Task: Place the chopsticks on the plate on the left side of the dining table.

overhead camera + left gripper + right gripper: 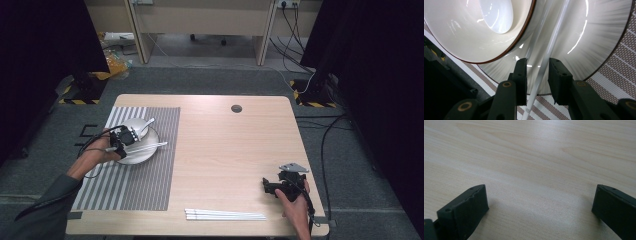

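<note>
Looking from the high view, the left gripper (123, 137) is at the left side of the wooden table (225, 150), over the near-left rim of a plate (142, 152) that lies on a striped placemat (145, 185). A bowl (134, 126) with a spoon (148, 125) in it stands on the far part of the plate. One white chopstick (150, 146) lies across the plate, its right end pointing to the middle of the table. More white chopsticks (225, 215) lie together at the near edge of the table, well apart from the plate. The right gripper (272, 186) rests at the near right, above bare wood.

In the left gripper view, the chopstick (549, 57) passes between the two black jaws, which stand a little apart around it; a small gap shows on each side, so the left gripper (537, 75) is spread and not yet pinching. The bowl (474, 30) is just beside the chopstick, on the plate (599, 37).

In the right gripper view, the right gripper (540, 202) has its jaws spread wide over the table (536, 157), with nothing between them.

The risk is probably in the closing: the chopstick is thin, smooth and round on a glossy plate, so it could roll or slip out of the jaws. A sideways push could also knock the bowl or shift the plate on the placemat.
</note>
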The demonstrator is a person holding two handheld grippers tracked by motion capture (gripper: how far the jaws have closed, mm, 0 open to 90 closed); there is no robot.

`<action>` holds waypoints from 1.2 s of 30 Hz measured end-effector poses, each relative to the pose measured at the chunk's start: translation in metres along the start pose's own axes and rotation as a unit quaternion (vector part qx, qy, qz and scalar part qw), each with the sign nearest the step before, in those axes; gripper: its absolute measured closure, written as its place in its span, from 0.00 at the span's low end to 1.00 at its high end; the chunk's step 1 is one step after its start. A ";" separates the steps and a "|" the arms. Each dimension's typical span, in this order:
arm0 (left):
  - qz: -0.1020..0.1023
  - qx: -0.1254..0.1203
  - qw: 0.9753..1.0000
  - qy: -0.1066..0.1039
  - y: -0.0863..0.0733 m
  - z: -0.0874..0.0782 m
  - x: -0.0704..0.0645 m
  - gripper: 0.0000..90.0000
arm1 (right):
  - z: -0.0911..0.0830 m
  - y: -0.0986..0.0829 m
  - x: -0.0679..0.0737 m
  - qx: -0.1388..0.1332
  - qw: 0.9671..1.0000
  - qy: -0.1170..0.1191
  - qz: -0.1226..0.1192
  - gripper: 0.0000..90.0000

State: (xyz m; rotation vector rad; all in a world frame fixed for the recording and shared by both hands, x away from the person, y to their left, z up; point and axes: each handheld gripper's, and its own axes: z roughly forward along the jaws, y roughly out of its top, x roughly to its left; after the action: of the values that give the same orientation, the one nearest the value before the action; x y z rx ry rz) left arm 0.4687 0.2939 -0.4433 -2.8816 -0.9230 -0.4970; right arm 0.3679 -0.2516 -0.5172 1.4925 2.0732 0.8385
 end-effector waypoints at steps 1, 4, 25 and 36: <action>-0.001 -0.001 1.000 0.001 0.000 0.000 0.000 0.76 | 0.000 0.000 0.000 0.000 1.000 0.000 0.000 0.00; -0.004 -0.004 1.000 0.002 0.001 0.001 0.001 0.76 | 0.000 0.000 0.000 0.000 1.000 0.000 0.000 0.00; -0.013 -0.004 1.000 0.009 0.002 0.006 0.007 0.73 | 0.000 0.000 0.000 0.000 1.000 0.000 0.000 0.00; -0.018 -0.003 1.000 0.000 -0.003 0.005 0.008 0.70 | 0.000 0.000 0.000 0.000 1.000 0.000 0.000 0.00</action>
State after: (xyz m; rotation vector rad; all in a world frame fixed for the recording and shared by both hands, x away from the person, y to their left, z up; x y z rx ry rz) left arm 0.4744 0.3016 -0.4450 -2.8743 -0.9764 -0.5044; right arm 0.3679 -0.2516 -0.5173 1.4924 2.0732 0.8390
